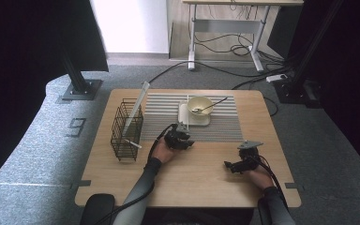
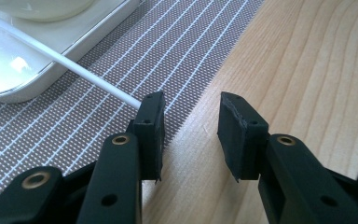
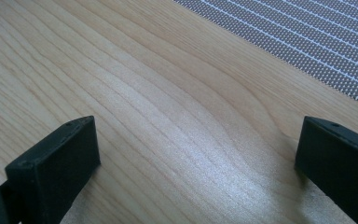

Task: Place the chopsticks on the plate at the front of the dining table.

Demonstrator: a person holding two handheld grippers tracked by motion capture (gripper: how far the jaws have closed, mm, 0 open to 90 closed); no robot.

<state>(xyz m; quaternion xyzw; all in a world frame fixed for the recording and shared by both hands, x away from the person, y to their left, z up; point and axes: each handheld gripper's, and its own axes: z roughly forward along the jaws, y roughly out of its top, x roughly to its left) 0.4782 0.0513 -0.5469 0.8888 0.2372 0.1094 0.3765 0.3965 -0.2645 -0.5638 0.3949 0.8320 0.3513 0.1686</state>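
1. In the high view, a wooden table (image 1: 192,183) carries a grey striped placemat (image 1: 161,124) on its far half. On the mat stands a white tray (image 1: 185,116), and a cream bowl (image 1: 200,105) with a spoon (image 1: 211,106) inside sits on that tray. A black wire basket (image 1: 127,129) stands at the left edge of the mat, and a long white stick (image 1: 136,108) leans out of it. The left gripper (image 1: 182,136) is at the near edge of the mat, just beside the tray. The right gripper (image 1: 234,165) lies low over the bare wood, well apart from the mat and from the left one.

2. In the left gripper view, the jaws stand partly open with a moderate gap, and nothing is between them. Under them the edge of the placemat (image 2: 121,70) meets the wood. A thin white rod (image 2: 74,69) runs from the tray (image 2: 88,42) down to the left jaw; if it touches the jaw, I cannot tell.

3. In the right gripper view, the jaws are spread wide and hold nothing. Between them is bare table (image 3: 168,116) wood, and a corner of the placemat (image 3: 307,42) is at the upper right.
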